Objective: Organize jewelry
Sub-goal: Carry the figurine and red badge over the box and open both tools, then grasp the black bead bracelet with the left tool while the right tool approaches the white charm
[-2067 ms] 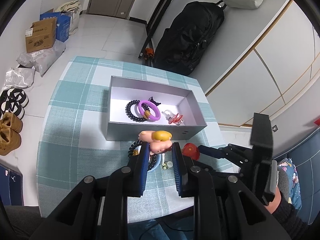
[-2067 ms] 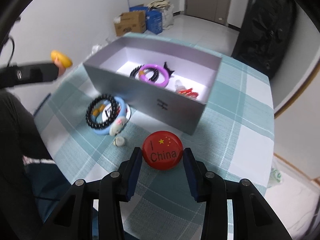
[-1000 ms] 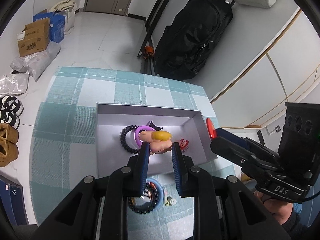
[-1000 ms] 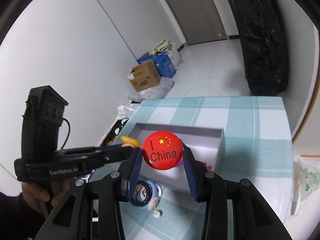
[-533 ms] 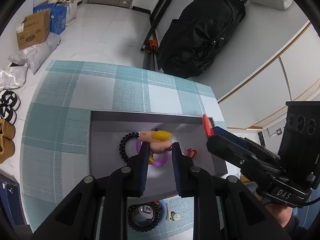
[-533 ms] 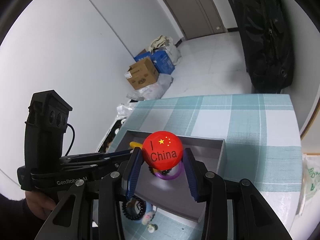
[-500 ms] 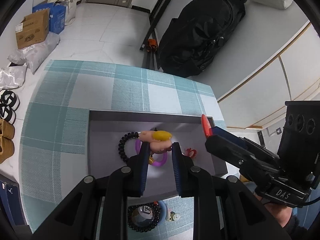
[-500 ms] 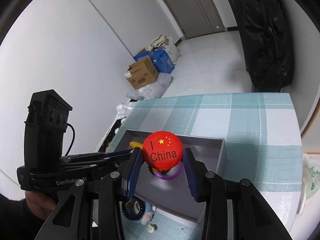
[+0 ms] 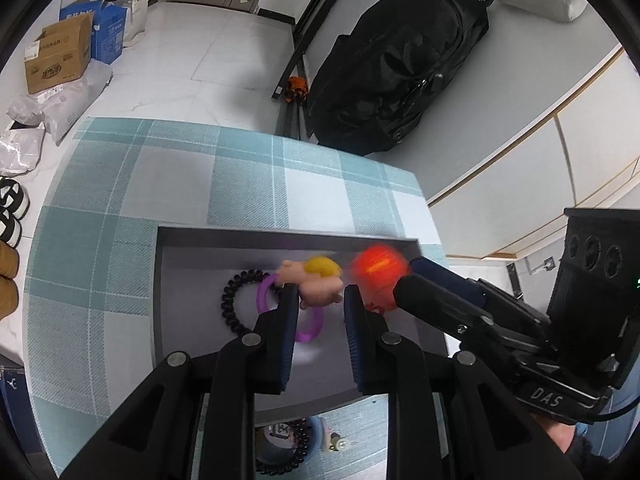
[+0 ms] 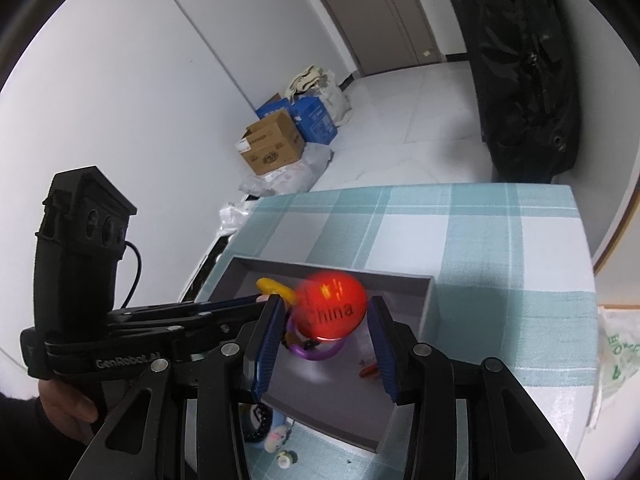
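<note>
While above the grey box [image 10: 426, 300], right hand-held gripper [image 10: 326, 318] spread, red badge [image 10: 332, 304] blurred.

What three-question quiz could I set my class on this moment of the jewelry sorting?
1. True or false: the left tool is empty.
2. Choose one: the red badge is above A the grey box, B the black backpack, C the cardboard carton.
3. Fill the blank: the plain ring lying in the box beside the black beaded bracelet is ___ in colour.

Key: 1 false, it grips the pink-and-yellow charm. 2 A. 3 purple.
</note>
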{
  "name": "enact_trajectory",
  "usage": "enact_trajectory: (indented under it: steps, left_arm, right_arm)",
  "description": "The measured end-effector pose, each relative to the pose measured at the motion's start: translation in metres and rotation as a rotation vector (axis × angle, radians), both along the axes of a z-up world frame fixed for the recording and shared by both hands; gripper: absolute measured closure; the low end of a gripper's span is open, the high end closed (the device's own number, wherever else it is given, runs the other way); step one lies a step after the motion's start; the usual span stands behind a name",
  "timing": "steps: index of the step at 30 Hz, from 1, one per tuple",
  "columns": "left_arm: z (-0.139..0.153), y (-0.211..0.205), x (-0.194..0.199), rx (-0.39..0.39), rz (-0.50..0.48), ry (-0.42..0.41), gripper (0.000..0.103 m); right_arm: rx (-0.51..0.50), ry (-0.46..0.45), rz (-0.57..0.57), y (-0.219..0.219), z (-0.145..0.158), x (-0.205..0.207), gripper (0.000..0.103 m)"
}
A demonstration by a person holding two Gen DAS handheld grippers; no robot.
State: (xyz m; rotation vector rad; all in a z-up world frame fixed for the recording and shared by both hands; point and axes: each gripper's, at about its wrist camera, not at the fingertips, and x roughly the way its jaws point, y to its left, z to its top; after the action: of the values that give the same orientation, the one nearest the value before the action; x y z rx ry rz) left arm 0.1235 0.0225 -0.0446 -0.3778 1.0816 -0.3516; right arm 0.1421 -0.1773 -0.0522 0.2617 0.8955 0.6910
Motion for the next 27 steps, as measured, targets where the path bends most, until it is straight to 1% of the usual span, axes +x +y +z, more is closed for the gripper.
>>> enact_trajectory:
  steps: [2, 3, 4, 5, 7, 10, 13, 18, 20, 22, 27]
  left_arm:
    - [0.004, -0.001, -0.001, -0.009, -0.007, -0.013, 0.072]
    - [0.006, -0.001, -0.003, -0.002, -0.003, -0.025, 0.056]
    - [0.008, 0.000, -0.004, 0.006, 0.003, -0.035, 0.047]
    - [0.010, 0.001, -0.006, 0.006, 0.010, -0.048, 0.045]
    - [0.013, 0.002, -0.007, -0.008, 0.007, -0.057, 0.045]
    - [0.018, 0.005, -0.013, -0.002, 0.013, -0.079, 0.045]
    - [0.022, 0.006, -0.018, 0.010, 0.017, -0.097, 0.045]
    - [0.027, 0.005, -0.032, 0.048, 0.022, -0.136, 0.044]
    - [0.030, 0.005, -0.039, 0.063, 0.026, -0.161, 0.044]
    - [0.031, 0.005, -0.044, 0.075, 0.029, -0.171, 0.043]
    - [0.032, 0.006, -0.061, 0.114, 0.043, -0.203, 0.043]
  right_arm:
    - [0.008, -0.002, -0.009, -0.004, 0.002, -0.001, 0.054]
    - [0.011, -0.005, -0.015, -0.005, 0.003, -0.001, 0.050]
    - [0.011, -0.007, -0.021, -0.007, 0.003, -0.001, 0.040]
    - [0.014, -0.012, -0.031, -0.009, 0.005, -0.002, 0.036]
    - [0.019, -0.027, -0.048, -0.014, 0.008, -0.004, 0.035]
    - [0.022, -0.043, -0.074, -0.021, 0.013, -0.007, 0.025]
    - [0.021, -0.060, -0.098, -0.028, 0.018, -0.014, 0.020]
    - [0.004, -0.090, -0.100, -0.031, 0.023, -0.026, 0.015]
    - [-0.008, -0.115, -0.096, -0.031, 0.027, -0.032, 0.009]
    - [-0.015, -0.141, -0.095, -0.031, 0.030, -0.040, 0.006]
    - [-0.042, -0.171, -0.093, -0.030, 0.031, -0.055, 0.005]
